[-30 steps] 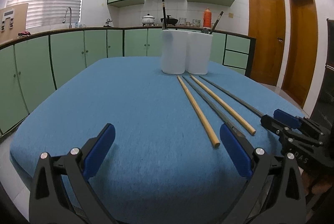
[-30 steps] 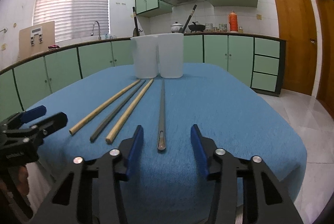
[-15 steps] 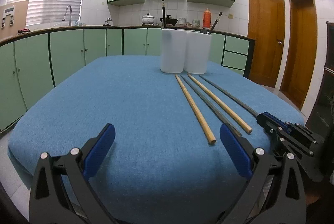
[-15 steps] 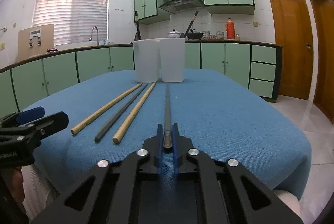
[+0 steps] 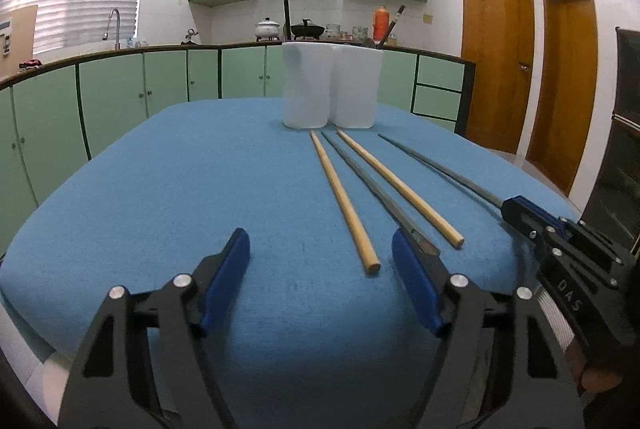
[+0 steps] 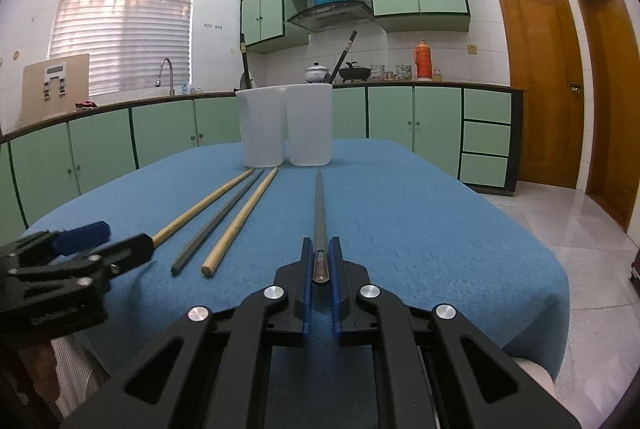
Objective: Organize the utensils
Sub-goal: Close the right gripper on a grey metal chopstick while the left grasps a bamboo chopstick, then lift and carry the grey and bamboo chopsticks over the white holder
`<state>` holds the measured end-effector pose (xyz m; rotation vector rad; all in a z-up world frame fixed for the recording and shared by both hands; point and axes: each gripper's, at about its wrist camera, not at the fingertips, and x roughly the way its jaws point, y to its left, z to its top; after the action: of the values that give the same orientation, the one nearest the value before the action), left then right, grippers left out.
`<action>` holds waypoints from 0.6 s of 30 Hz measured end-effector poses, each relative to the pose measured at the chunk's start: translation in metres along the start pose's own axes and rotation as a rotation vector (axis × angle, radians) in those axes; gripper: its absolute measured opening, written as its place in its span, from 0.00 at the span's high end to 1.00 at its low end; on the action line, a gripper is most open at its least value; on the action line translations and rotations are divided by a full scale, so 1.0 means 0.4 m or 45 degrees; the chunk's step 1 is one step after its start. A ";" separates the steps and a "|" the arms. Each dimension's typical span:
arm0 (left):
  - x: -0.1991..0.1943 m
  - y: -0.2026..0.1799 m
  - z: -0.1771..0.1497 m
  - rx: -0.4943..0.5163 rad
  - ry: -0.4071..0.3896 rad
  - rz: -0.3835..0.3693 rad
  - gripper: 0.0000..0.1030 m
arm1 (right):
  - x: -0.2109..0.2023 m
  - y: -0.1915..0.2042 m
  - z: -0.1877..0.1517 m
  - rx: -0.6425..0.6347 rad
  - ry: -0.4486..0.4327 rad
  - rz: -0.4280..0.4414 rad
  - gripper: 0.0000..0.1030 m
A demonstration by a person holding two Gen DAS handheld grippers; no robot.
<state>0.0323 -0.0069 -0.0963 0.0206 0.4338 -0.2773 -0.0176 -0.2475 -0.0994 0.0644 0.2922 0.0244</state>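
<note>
Several chopsticks lie on the blue table (image 5: 180,189). My right gripper (image 6: 321,261) is shut on the near end of a dark grey chopstick (image 6: 319,205); it also shows in the left wrist view (image 5: 440,169), held by the right gripper (image 5: 520,213). Two wooden chopsticks (image 5: 344,201) (image 5: 400,185) and another dark grey chopstick (image 5: 372,185) lie between. My left gripper (image 5: 320,269) is open and empty, near the ends of the left wooden chopstick and the grey one. Two white holders (image 5: 306,85) (image 5: 356,87) stand at the far end, each with a dark utensil inside.
Green kitchen cabinets (image 5: 120,97) and a counter with a sink tap (image 5: 114,25) run behind the table. Wooden doors (image 5: 496,69) stand at the right. The table's near edge (image 5: 280,369) lies just under my left gripper.
My right gripper closed on the end of the rightmost grey chopstick. My left gripper moved forward toward the chopstick ends and its jaws narrowed but stay open.
</note>
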 end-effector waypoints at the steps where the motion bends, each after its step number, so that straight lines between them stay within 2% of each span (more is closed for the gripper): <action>1: 0.000 -0.003 -0.002 0.003 -0.003 0.002 0.35 | 0.000 0.001 -0.002 0.000 -0.001 -0.002 0.93; 7: 0.013 -0.026 -0.004 0.034 -0.009 0.004 0.58 | 0.002 -0.003 -0.002 0.012 0.007 -0.002 0.93; 9: 0.015 -0.037 -0.005 0.040 -0.009 -0.005 0.69 | 0.001 -0.003 0.001 0.012 0.007 -0.002 0.93; 11: 0.018 -0.051 -0.007 0.062 -0.007 -0.016 0.84 | 0.002 -0.005 0.000 0.014 0.007 -0.005 0.93; 13: 0.018 -0.066 -0.008 0.089 -0.009 -0.017 0.90 | 0.002 -0.008 0.002 0.018 0.010 -0.006 0.93; 18: 0.017 -0.069 -0.002 0.065 -0.005 -0.014 0.93 | -0.004 -0.017 0.007 0.032 0.007 -0.018 0.93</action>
<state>0.0303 -0.0350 -0.0990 0.0678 0.4230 -0.2991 -0.0184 -0.2543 -0.0965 0.0870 0.2983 0.0072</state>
